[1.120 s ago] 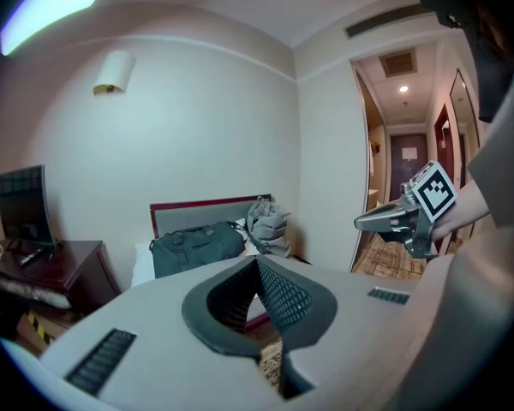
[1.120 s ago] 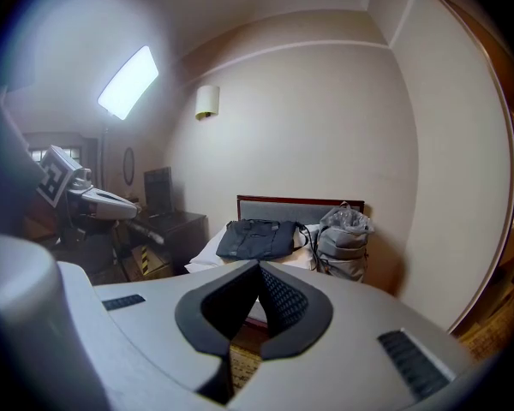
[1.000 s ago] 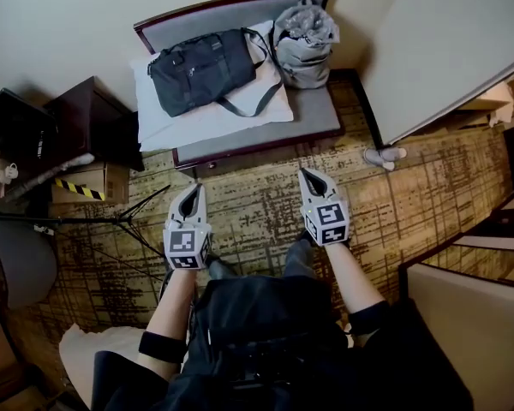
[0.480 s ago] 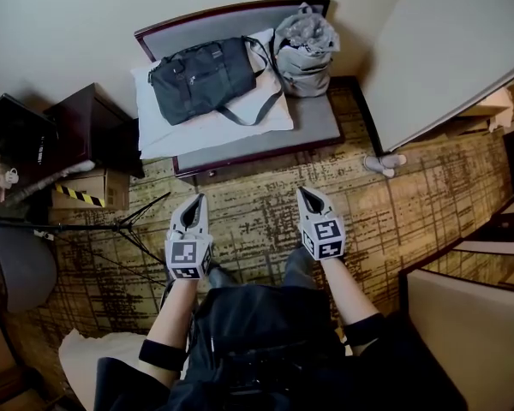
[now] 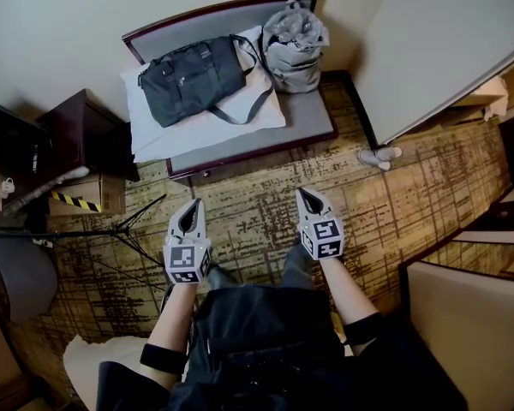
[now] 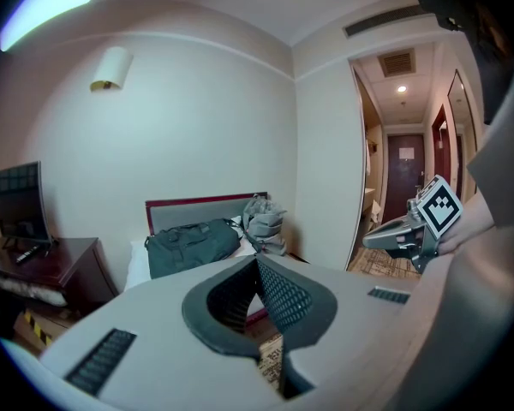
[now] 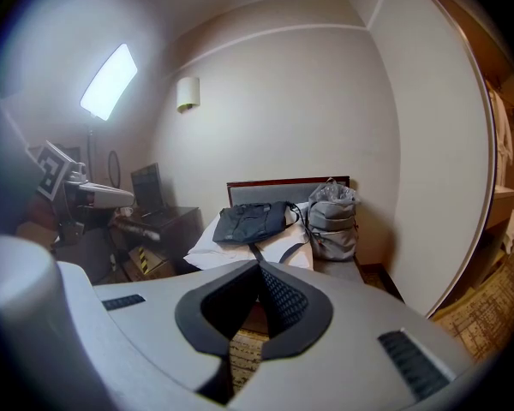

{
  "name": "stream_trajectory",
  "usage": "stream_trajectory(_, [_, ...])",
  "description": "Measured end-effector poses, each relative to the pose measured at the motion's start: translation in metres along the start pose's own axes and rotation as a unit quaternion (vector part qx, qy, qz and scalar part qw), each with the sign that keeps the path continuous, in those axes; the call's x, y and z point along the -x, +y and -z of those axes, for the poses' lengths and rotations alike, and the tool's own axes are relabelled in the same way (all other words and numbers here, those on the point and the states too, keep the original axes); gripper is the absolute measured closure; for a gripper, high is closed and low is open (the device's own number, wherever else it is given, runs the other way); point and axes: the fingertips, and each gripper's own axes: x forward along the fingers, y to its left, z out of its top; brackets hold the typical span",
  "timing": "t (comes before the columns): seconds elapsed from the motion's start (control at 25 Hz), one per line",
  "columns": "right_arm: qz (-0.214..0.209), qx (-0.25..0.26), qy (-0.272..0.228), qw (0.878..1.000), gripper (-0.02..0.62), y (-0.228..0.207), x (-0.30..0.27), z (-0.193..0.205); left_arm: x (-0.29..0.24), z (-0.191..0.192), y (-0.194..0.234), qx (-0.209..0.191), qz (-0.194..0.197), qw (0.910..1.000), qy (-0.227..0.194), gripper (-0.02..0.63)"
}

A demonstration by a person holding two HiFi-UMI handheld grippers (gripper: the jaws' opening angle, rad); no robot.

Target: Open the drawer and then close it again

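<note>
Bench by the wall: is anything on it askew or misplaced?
The dark duffel bag lies slanted on a white pillow that overhangs the bench's left end in the head view. The grey backpack stands upright. Nothing looks spilled or damaged.

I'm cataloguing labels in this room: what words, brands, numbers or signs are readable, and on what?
None can be read.
The left tool and right tool show square marker patterns only, no letters.
The cardboard box has yellow-black striped tape, no legible print.
</note>
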Motion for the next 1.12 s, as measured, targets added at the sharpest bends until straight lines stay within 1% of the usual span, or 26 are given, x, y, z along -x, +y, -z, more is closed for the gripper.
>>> stream_trajectory(0.24, [0.005,-0.006,0.002,1.0,0.589,-0.002,0.002,0.006,-0.003,0.0,-0.004,-0.003,0.006,1.0,0.004,0.604])
stream_trajectory(0.4, [0.006,-0.008,0.004,1.0,0.589,-0.003,0.003,0.011,-0.003,0.002,-0.015,-0.006,0.025,0.9996,0.007,0.604])
stream_trajectory(0.48, [0.007,-0.008,0.004,1.0,0.589,-0.005,0.004,0.011,-0.005,0.002,-0.02,-0.009,0.028,0.9995,0.01,0.604])
stream_trajectory(0.72, [0.004,-0.009,0.006,1.0,0.589,-0.03,0.007,0.012,-0.023,0.0,-0.039,-0.014,0.03,0.9993,0.019,0.604])
stream_trajectory(0.84, [-0.005,-0.008,0.009,1.0,0.589,-0.045,0.011,0.013,-0.036,-0.006,-0.062,-0.017,0.042,0.9987,0.023,0.604])
stream_trajectory(0.92, [-0.016,-0.005,0.01,1.0,0.588,-0.055,0.013,0.012,-0.045,-0.012,-0.078,-0.016,0.041,0.9988,0.023,0.604])
stream_trajectory(1.12, [-0.058,0.02,0.024,0.998,0.588,-0.077,0.017,0.02,-0.062,-0.024,-0.111,-0.002,0.009,0.9998,0.015,0.604])
